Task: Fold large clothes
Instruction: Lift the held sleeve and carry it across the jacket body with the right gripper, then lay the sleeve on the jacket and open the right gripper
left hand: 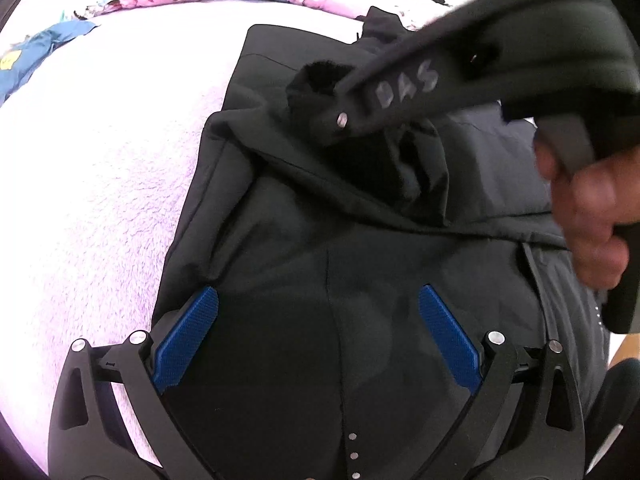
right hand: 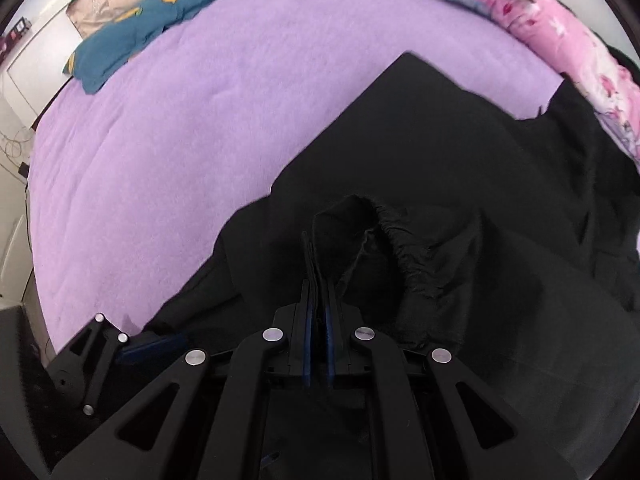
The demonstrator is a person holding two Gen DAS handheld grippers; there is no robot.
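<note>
One black jacket [left hand: 304,240] lies on a purple fleece blanket [right hand: 208,128] that covers the bed. In the left wrist view its long axis runs from the near edge of the picture up toward the far side of the bed, leaning a little to the left at the top. The far end is a straight, square edge. The cloth is dark, smooth and a little shiny, with a seam down the middle and a row of small metal snaps [left hand: 353,456] near the bottom. A sleeve with a gathered cuff [right hand: 396,240] is folded across the body of the jacket, and the cuff end stands up from the cloth.

The right gripper [right hand: 318,280] has its two blue pads pressed together on a thin fold of the black cloth next to this cuff. In the left wrist view the same tool comes in from the upper right, and a hand [left hand: 584,216] holds its handle.

The left gripper [left hand: 318,316] hangs over the middle of the jacket with its blue pads [left hand: 188,340] wide apart and nothing between them.

Further out, a blue cloth with yellow shapes [right hand: 160,28] lies at the far left of the bed, and a pink flowered quilt [right hand: 576,52] runs along the far right side.
</note>
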